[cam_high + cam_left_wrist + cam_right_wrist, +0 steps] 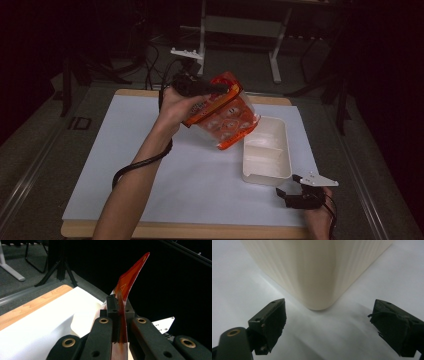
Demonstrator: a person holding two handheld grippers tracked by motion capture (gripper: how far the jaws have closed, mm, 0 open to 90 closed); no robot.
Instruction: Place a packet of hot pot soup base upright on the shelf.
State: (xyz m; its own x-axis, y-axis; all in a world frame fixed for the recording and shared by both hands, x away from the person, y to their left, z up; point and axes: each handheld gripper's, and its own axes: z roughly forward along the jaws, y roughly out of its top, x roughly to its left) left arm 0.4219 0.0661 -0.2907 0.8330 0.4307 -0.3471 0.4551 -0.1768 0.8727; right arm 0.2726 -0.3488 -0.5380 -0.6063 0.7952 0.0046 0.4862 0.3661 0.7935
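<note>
Both tongs at work: an orange snack bag is pinched and tilted over a cream lunch box

High view: the left gripper (212, 88) is clamped on the orange bag (225, 112), held tilted above the box (267, 150); the mouth should be kept over a compartment. Left gripper view: the bag's edge (130, 277) is squeezed between closed jaws. Right gripper view: the right gripper (329, 327) is spread wide before the box corner (317, 272), touching nothing; white mat (165, 175), wooden table (200, 231), dark room with stands

The bag (223, 111) is hanging above the tabletop (150, 165), just left of the container (267, 172) sitting at its right side, with the right gripper (286, 194) lying nearer, before that container's corner.
</note>
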